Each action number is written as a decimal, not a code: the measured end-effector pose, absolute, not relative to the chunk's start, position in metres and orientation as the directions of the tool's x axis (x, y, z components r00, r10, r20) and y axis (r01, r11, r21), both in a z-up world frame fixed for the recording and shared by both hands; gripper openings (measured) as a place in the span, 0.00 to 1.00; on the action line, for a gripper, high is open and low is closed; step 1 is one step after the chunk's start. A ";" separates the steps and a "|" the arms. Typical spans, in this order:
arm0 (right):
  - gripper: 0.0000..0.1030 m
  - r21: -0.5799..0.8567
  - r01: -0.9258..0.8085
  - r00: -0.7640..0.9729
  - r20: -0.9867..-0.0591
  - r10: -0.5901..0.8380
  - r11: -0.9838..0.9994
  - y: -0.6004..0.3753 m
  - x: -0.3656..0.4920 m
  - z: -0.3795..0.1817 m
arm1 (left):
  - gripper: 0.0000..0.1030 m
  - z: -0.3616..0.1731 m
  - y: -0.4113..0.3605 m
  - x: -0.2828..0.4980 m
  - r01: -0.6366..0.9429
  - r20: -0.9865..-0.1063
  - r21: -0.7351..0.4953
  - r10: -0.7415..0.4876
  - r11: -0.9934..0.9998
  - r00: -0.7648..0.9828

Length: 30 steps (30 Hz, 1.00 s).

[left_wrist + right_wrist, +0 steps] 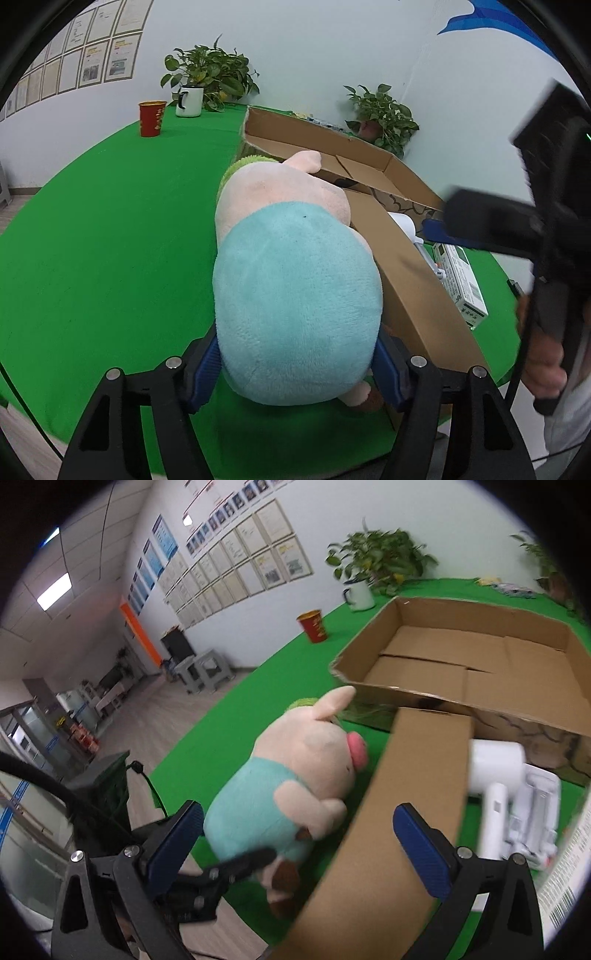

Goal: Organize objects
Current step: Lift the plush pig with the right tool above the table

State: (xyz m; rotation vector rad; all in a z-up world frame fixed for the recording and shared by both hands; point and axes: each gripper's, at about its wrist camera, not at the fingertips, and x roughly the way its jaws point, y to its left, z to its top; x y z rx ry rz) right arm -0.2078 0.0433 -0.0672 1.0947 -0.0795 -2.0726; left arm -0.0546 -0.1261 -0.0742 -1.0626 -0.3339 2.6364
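Left tool (295,373), angled down, pinches the plush pig (295,295); right tool (299,845) spread

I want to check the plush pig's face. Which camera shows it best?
The right wrist view: the plush pig lies side-on there, with snout, ear and arm visible. The left wrist view shows only its teal back and the rear of its head, between the left gripper's fingers.

left gripper (295,373): fingers flank plush | right gripper (303,842): fingers apart, empty
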 end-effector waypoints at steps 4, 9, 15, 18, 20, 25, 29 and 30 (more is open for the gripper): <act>0.99 0.421 0.606 -0.217 -0.729 -0.649 -0.675 0.010 -0.219 -0.085 | 0.65 -0.081 -0.142 -0.033 -0.130 -0.616 -0.367 0.345 -0.921 -0.708; 0.99 0.424 0.584 -0.172 -0.769 -0.616 -0.692 -0.006 -0.216 -0.098 | 0.65 -0.085 -0.146 -0.019 -0.135 -0.605 -0.357 0.340 -0.924 -0.720; 0.99 0.351 0.590 -0.187 -0.816 -0.546 -0.727 -0.018 -0.196 -0.099 | 0.65 -0.086 -0.145 -0.017 -0.163 -0.603 -0.336 0.345 -0.928 -0.719; 0.99 0.271 0.603 -0.248 -0.830 -0.500 -0.750 -0.024 -0.183 -0.097 | 0.65 -0.087 -0.141 -0.017 -0.165 -0.603 -0.323 0.337 -0.932 -0.723; 0.97 0.276 0.584 -0.256 -0.830 -0.496 -0.763 -0.022 -0.181 -0.096 | 0.64 -0.088 -0.143 -0.016 -0.164 -0.597 -0.338 0.346 -0.927 -0.724; 0.90 0.234 0.589 -0.302 -0.824 -0.479 -0.774 -0.022 -0.171 -0.093 | 0.64 -0.089 -0.147 -0.015 -0.158 -0.584 -0.359 0.353 -0.920 -0.731; 0.85 0.220 0.594 -0.332 -0.809 -0.486 -0.774 -0.020 -0.164 -0.091 | 0.63 -0.087 -0.144 -0.012 -0.157 -0.584 -0.351 0.347 -0.923 -0.734; 0.84 0.221 0.595 -0.336 -0.805 -0.489 -0.773 -0.020 -0.163 -0.091 | 0.63 -0.086 -0.143 -0.012 -0.159 -0.585 -0.345 0.345 -0.925 -0.734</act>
